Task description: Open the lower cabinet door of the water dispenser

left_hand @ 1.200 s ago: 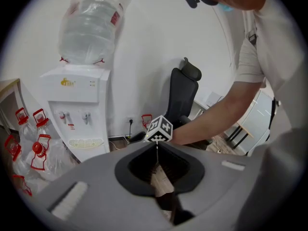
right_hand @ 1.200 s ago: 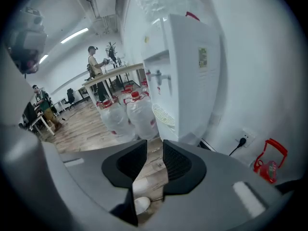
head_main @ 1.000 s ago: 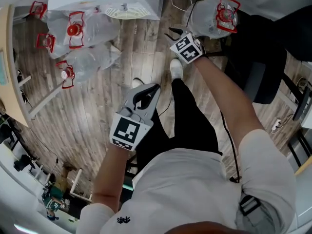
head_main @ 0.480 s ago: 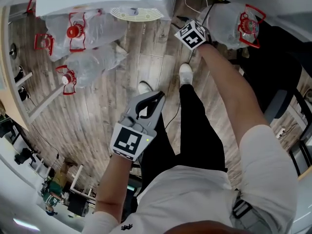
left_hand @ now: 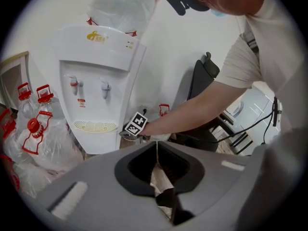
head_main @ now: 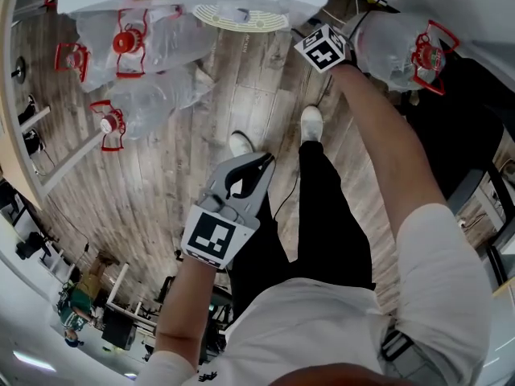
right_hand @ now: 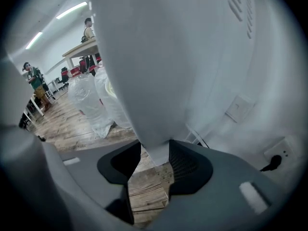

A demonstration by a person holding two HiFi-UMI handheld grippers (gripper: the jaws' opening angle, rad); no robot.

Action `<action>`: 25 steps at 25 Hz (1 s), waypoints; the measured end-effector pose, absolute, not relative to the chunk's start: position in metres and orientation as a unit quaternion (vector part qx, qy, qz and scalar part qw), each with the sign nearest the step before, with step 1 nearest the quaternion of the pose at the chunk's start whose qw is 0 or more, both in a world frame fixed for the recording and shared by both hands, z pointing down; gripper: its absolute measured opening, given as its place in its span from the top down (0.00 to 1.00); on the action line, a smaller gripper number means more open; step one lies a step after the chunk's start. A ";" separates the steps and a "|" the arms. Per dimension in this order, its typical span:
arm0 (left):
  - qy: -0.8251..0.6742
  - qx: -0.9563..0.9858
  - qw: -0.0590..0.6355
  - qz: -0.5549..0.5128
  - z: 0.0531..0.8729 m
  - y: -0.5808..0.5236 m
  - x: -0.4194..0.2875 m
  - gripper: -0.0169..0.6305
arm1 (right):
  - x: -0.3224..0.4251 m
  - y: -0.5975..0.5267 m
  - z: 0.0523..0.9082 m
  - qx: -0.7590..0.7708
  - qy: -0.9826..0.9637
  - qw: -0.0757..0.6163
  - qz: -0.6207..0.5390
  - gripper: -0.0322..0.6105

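Since a second ago the right gripper has gone down and away from the person, to the far right corner of the water dispenser, and its jaws have just been opening. They now stand wide apart, with a white corner edge of the dispenser's lower body poking up between them. From the right gripper view I would say the pads are not pressing on it, though that view is too close to be sure. The left gripper has barely shifted. It hangs nearer the person, over the wooden floor beside their shoes, with its jaws together and nothing in them.

The lower cabinet door sits on the dispenser's front, under the drip tray, and looks closed.

The main risk is closing on the wrong edge. If the jaws close on the cabinet's fixed corner rather than the door's free edge, a pull would drag or rock the whole unit, which carries a large bottle on top. The plastic also looks smooth, so a shallow grip could slip off. Empty bottles crowd the floor on the left, and one more lies by the right arm. A swinging door or a jerked elbow could knock them. The left gripper is not bracing the dispenser.
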State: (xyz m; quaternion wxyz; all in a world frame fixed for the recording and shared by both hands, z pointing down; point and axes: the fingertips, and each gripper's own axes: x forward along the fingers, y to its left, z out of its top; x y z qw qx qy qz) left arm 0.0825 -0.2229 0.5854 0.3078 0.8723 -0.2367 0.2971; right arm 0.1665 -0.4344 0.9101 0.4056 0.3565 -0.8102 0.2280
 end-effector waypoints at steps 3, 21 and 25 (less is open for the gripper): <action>-0.236 0.872 0.312 0.296 0.586 -0.221 0.080 0.89 | 0.166 -0.435 0.910 0.365 -0.806 0.407 0.228 0.70; -0.243 0.876 0.309 0.280 0.578 -0.202 0.047 0.89 | 0.144 -0.395 0.910 0.391 -0.782 0.409 0.261 0.70; -0.247 0.878 0.305 0.273 0.574 -0.195 0.032 0.89 | 0.136 -0.383 0.908 0.394 -0.775 0.415 0.267 0.70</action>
